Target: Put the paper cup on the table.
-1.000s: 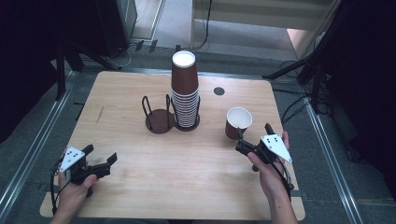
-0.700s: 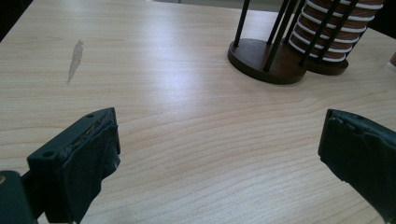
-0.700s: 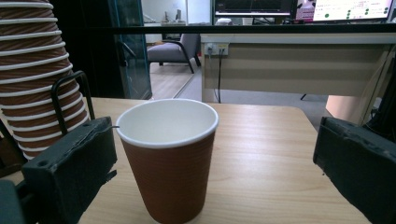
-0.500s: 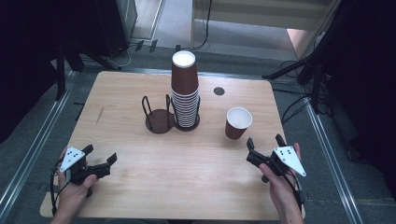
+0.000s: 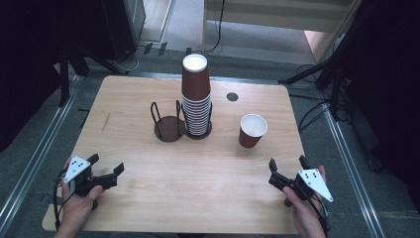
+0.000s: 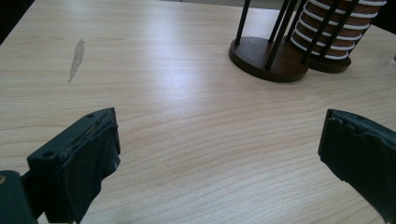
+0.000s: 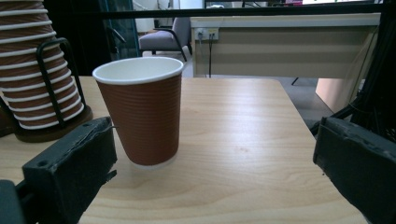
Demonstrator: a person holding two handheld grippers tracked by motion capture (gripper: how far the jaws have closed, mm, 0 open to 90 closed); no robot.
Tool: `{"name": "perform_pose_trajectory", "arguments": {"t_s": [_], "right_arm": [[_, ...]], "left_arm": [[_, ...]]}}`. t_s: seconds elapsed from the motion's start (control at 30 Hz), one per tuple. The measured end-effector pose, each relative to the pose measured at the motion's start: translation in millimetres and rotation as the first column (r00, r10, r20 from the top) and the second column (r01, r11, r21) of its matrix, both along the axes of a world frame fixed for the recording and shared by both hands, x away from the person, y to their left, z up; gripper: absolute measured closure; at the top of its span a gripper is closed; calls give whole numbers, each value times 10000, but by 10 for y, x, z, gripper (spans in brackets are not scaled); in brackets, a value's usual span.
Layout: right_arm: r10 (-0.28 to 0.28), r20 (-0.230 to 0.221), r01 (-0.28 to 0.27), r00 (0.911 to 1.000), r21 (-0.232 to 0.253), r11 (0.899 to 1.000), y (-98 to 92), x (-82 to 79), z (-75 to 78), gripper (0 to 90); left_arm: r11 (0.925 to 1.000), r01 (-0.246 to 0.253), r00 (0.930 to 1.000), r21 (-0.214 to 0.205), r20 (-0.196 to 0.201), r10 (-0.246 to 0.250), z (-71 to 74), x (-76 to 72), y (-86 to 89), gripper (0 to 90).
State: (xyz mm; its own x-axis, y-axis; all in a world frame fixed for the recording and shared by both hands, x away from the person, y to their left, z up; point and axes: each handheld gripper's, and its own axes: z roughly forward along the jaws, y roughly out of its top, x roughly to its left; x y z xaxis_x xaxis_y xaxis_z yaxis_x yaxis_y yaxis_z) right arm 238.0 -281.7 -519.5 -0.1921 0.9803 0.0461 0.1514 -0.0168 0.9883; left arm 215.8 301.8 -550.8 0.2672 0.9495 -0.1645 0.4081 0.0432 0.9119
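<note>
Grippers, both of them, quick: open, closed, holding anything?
Left gripper: open, holding nothing, above the bare light wooden table.
Right gripper: open, holding nothing; the single brown ribbed paper cup stands apart from it.

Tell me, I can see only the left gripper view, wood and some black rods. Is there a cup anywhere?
Observer: Yes, a single brown cup stands upright on the table, right of the holder.
Operator: Is anything in it?
Observer: The right gripper view shows only its white rim and upper inside; the bottom is hidden.
Operator: Is the other gripper holding it?
Observer: No. The right gripper is open, short of the cup, near the table's front edge.
Operator: What are the stripy rings behind the rods?
Observer: A tall stack of upside-down cups, rising well above the rods.
</note>
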Motion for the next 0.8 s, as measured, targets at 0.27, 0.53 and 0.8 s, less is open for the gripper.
{"name": "perform_pose_trajectory", "arguments": {"t_s": [0.27, 0.53, 0.8], "right_arm": [[-57, -146, 56, 9999, -68, 10000, -109, -145, -79, 0], [-242, -359, 240, 9991, -81, 9997, -236, -244, -154, 0], [-623, -337, 628, 9975, 164, 9979, -367, -340, -171, 0]], "left_arm": [[10000, -10, 10000, 8, -24, 10, 0, -2, -6, 0], [10000, -25, 10000, 24, -33, 25, 0, -1, -6, 0], [10000, 30, 10000, 12, -23, -30, 0, 5, -2, 0]]}}
